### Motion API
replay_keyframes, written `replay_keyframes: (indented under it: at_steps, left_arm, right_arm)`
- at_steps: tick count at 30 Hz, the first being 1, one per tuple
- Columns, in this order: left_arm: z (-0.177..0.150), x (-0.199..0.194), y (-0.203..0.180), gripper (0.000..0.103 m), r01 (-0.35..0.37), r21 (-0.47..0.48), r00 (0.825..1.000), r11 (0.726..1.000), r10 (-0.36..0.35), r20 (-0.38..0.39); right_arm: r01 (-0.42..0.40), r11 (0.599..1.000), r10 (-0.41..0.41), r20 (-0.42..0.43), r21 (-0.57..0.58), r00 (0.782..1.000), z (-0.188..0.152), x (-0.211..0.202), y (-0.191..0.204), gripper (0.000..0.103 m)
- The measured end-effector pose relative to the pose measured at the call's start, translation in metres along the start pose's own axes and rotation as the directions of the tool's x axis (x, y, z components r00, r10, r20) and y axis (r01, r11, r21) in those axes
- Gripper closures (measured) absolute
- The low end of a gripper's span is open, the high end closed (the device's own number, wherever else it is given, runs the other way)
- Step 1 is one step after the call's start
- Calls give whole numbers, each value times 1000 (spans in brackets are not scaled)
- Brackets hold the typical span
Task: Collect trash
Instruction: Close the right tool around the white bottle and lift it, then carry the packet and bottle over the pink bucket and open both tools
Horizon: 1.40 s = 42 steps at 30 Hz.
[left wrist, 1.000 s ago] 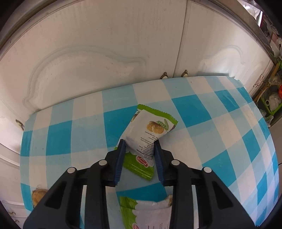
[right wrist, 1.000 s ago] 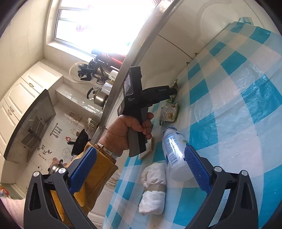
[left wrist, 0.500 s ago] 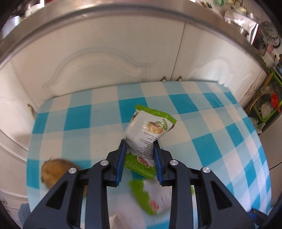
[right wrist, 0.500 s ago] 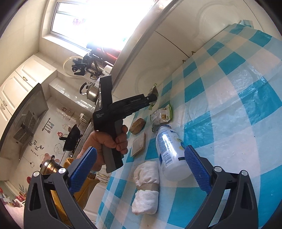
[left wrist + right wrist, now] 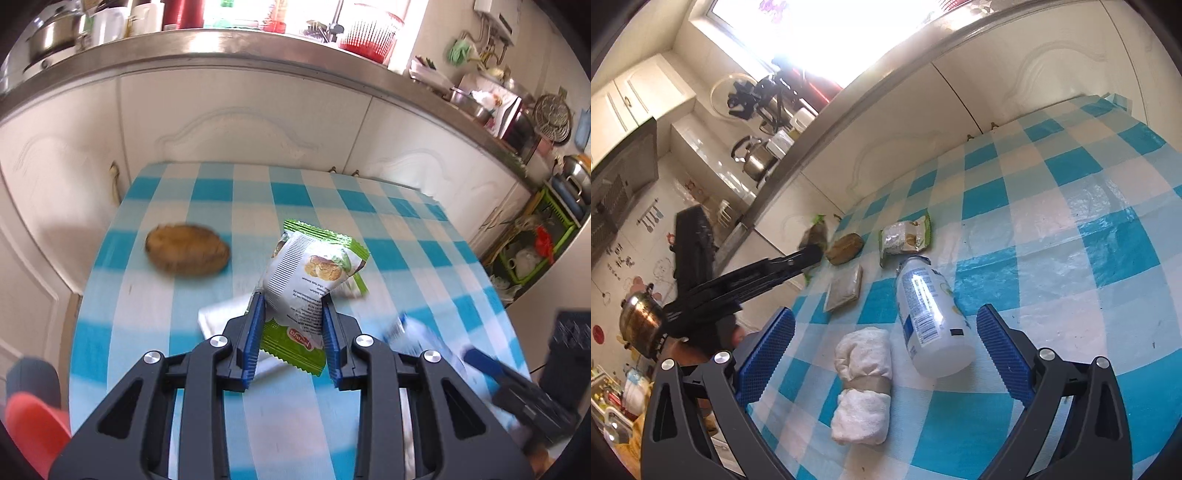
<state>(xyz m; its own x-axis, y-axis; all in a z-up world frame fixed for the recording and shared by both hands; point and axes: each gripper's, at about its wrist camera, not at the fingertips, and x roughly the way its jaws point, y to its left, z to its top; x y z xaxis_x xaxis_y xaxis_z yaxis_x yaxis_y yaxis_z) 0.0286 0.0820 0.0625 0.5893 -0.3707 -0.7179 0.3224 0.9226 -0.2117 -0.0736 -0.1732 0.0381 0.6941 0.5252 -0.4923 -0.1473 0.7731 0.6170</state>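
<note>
My left tool (image 5: 291, 328) is clamped tight on a green-and-white foil snack wrapper (image 5: 310, 280), its blue ribbed pads pinching the wrapper's lower half while the top stands free above the blue-and-white checked tabletop (image 5: 388, 258). I have this tool pointed steeply downward at the cloth, with a brown oval potato-like lump (image 5: 186, 249) lying beyond and to the left of the wrapper.

My right tool (image 5: 884, 345) is spread wide with its jaws closing; between them lie a white plastic bottle with a blue label (image 5: 929, 312) on its side and a rolled white cloth bound with a grey band (image 5: 862, 384), neither touched by the pads. This tool tilts gently down toward the tabletop. Beyond the bottle's neck lies a second green-and-white snack wrapper (image 5: 905, 238), and left of the bottle a flat grey-brown packet (image 5: 844, 288). From this view my left tool (image 5: 812, 253) reaches in from the left, above the tabletop's edge.
</note>
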Motion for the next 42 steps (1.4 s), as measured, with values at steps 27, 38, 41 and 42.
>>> replay_keyframes:
  at_steps: [27,38,41,42]
  left_arm:
    - [-119,-92,69,72,29,-192,999,981,-24,29]
    - [-138,-117,99,72,32,-253,997,967,-14,72]
    - [-145,-123,109,72,26,-274,997,961,-5,78]
    - [-147,-125,112,72,25,-282,997,959,-3,80]
  right_arm:
    - [158,985,-164,-83,-77,983,-8,26,6,59]
    - [173,983,-177,-54,-66,983,-6,22,7,59]
    - [168,984,-171,-55,-55,984,-6,22,8,59]
    - [167,985,-170,-54,-53,984,-6,22,9,59]
